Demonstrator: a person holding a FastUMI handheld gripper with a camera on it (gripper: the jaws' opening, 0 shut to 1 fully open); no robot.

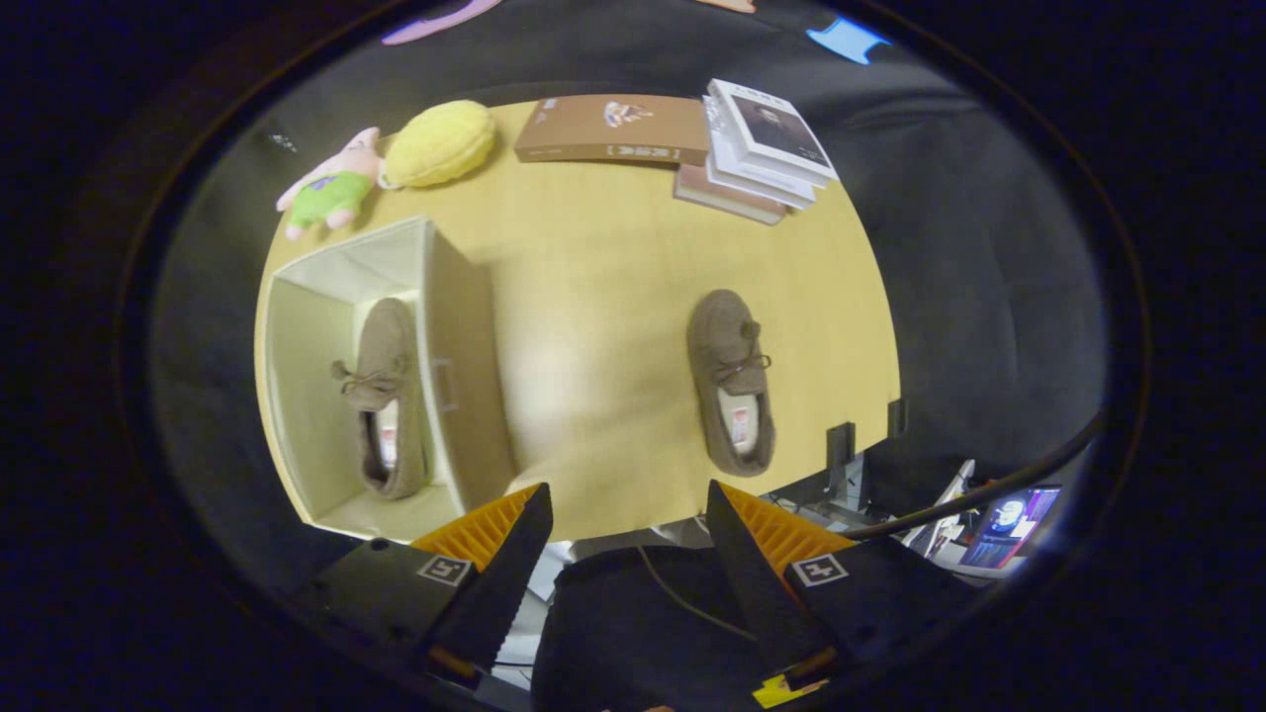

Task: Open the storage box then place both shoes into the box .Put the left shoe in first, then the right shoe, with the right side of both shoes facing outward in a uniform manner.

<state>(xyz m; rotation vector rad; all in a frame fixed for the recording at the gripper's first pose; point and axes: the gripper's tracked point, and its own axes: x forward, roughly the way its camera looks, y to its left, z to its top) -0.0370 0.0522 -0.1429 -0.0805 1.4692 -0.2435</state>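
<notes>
Pale wooden table (593, 257) against dark booth cloth, seen from above. At the far left corner, a pink and green plush toy (331, 188) lying down, just beside a yellow plush lump (440, 143). Nearer on the left, an open cream storage box (450, 326) with no lid on it, holding 1 brown loafer-style shoe (381, 396) laid flat along the right wall of the box, toe toward the far side, bow across the top. Along the far edge, a brown book (613, 129) lying flat, then to its right a stack of books (767, 143) with a white cover on top. On the right of the table, well apart from the box, the 2nd shoe (732, 381) resting flat on the bare wood, toe likewise pointing far, heel near the table's near edge. Off the near right corner, a black cable and some clutter, too blurred to name. Nearest of all, the claw (625, 514) spread wide, nothing between its fingers, hovering over the near edge of the table between box and 2nd shoe.
</notes>
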